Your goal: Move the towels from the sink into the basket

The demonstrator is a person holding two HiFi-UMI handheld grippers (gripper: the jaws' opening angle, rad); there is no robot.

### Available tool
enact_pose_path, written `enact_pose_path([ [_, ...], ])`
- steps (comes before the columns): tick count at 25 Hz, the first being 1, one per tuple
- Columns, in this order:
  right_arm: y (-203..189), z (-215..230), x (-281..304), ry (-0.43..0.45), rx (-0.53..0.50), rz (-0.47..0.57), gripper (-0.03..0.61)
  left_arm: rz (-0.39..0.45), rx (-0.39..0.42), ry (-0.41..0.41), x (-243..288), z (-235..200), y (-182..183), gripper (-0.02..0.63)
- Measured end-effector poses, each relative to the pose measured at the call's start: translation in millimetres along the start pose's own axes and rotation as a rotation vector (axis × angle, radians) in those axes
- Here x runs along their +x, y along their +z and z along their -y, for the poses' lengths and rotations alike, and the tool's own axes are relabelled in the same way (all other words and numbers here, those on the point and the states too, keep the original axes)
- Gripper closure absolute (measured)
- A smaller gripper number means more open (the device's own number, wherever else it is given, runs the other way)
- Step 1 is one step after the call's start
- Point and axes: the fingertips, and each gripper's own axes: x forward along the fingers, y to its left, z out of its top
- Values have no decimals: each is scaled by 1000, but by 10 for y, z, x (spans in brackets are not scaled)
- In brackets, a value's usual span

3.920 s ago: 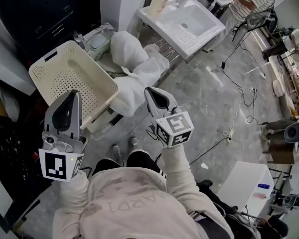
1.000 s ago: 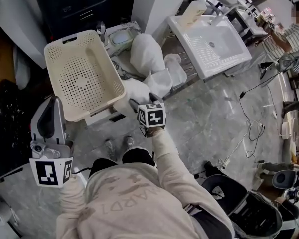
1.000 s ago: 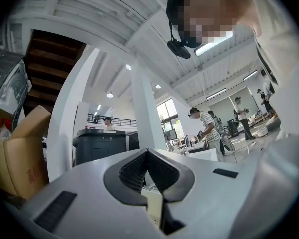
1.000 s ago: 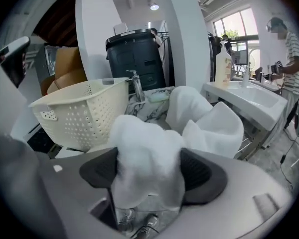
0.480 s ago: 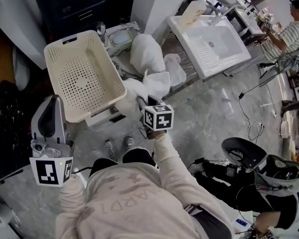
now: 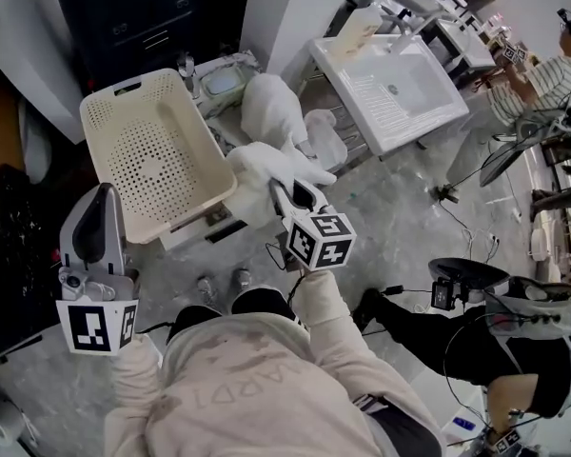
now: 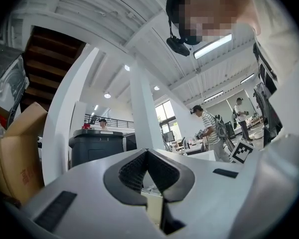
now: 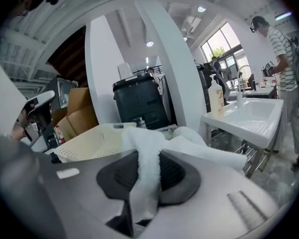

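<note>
A white towel (image 8: 143, 148) is gripped by the right gripper (image 6: 287, 190). Its fingers (image 8: 179, 176) are closed on a fold of the cloth, which runs up between the dark pads and spills over their tips. In the head view the towel is raised above the grey floor (image 6: 409, 208), just beside the near right corner of the basket. Its free end reaches out to the right, toward the other towels, but I cannot tell whether it touches them.

The left gripper (image 6: 103, 196) is at the lower left, pointing up and well apart from the cloth. In the left gripper view its fingers (image 7: 127, 171) meet at the tips with nothing between them.

Beyond the grippers, the cream perforated basket (image 6: 103, 114) stands to the left, its open side facing up. Just to its right, between the basket and the sink, lies a heap of towels (image 6: 271, 103), white and bundled. It is not in the basin but beside and below it. Farther right is the white sink (image 6: 414, 89), with a pale bottle (image 6: 360, 29) at its back edge. In the right gripper view a dark bin (image 8: 139, 101) stands behind the basket. Past the sink, at the far right, a person (image 6: 538, 74) in a striped shirt is standing.
</note>
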Motion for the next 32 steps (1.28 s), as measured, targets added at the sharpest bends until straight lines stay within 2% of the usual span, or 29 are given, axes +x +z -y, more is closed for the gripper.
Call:
enact_pose_path([
  [9,741,-73,-253,14,-89,186,485,11,-24,9,58,-26,-19,607],
  [16,1232,-173,-364,36,-128,285,485,15,-19,34,48,-72,20,608],
  [25,1760,-523,-387,122,-174,395,483,5,-7,77,-61,-158,35,607],
  [32,2029,-943,-291,234,-193,447,483,-9,10,131,-192,-289,52,607],
])
